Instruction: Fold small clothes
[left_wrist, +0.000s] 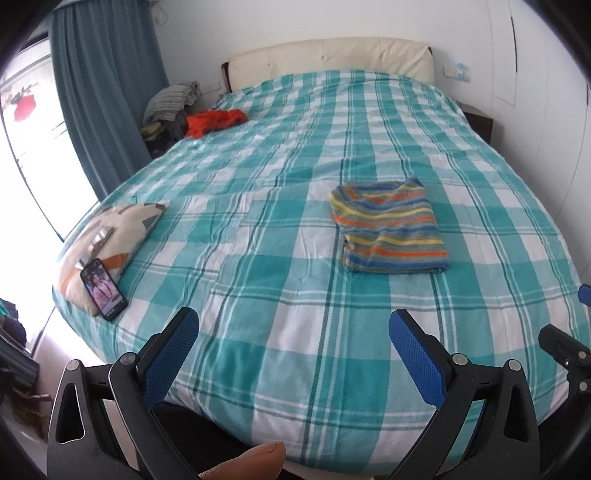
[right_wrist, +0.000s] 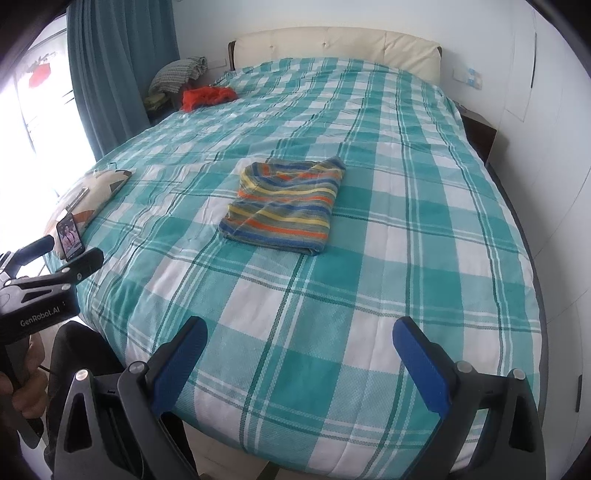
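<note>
A striped garment (left_wrist: 388, 227) in blue, orange, yellow and grey lies folded into a neat rectangle on the teal checked bed cover (left_wrist: 280, 280). It also shows in the right wrist view (right_wrist: 286, 205). My left gripper (left_wrist: 293, 332) is open and empty, held above the foot of the bed, well short of the garment. My right gripper (right_wrist: 299, 341) is open and empty too, near the foot of the bed (right_wrist: 406, 258). The left gripper also shows at the left edge of the right wrist view (right_wrist: 70, 251).
A red garment (left_wrist: 216, 122) lies crumpled at the far left corner of the bed. A patterned cushion (left_wrist: 110, 236) with a phone (left_wrist: 103, 288) on it sits at the left edge. Clothes are piled on a bedside stand (left_wrist: 170, 103). A cream headboard (left_wrist: 332, 55) stands at the back.
</note>
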